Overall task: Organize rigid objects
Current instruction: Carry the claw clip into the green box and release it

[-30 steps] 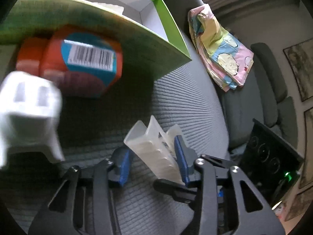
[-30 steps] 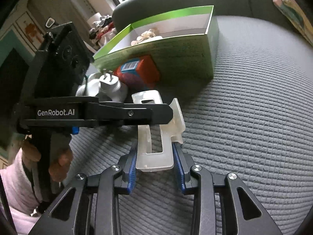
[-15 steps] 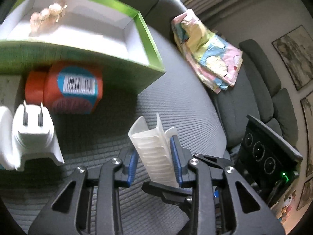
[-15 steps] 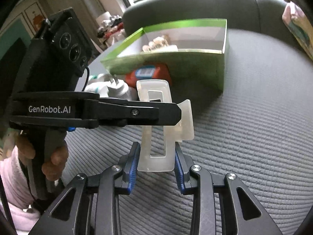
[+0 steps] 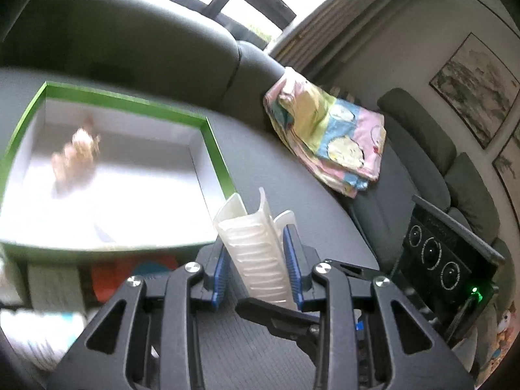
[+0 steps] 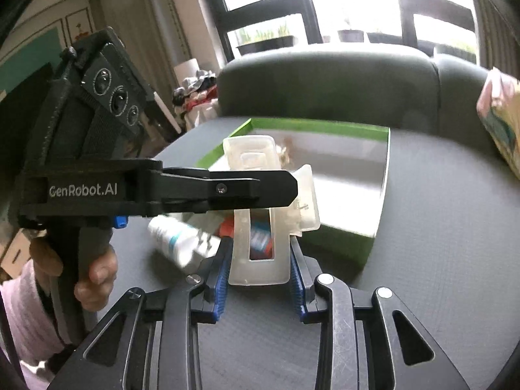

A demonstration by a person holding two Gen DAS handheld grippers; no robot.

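Note:
Both grippers hold one translucent white hair claw clip point(image 5: 255, 243), lifted above the grey sofa seat. My left gripper point(image 5: 256, 273) is shut on its ribbed side. My right gripper point(image 6: 260, 269) is shut on its flat slotted end point(image 6: 260, 227), with the left gripper's black finger point(image 6: 227, 188) crossing in front. The green box with white inside point(image 5: 214, 149) lies just beyond and left, holding a small beige item point(image 5: 78, 152); it also shows in the right wrist view point(image 6: 380, 201).
An orange pack point(image 5: 130, 276), a white bottle point(image 6: 182, 240) and a white plug lie in front of the box. A folded pastel cloth point(image 5: 328, 133) rests on the sofa at right. The sofa backrest point(image 6: 325, 84) rises behind the box.
Both grippers have risen with the clip and tilted up, so the open box interior now shows from above. The objects on the seat have dropped low in view.

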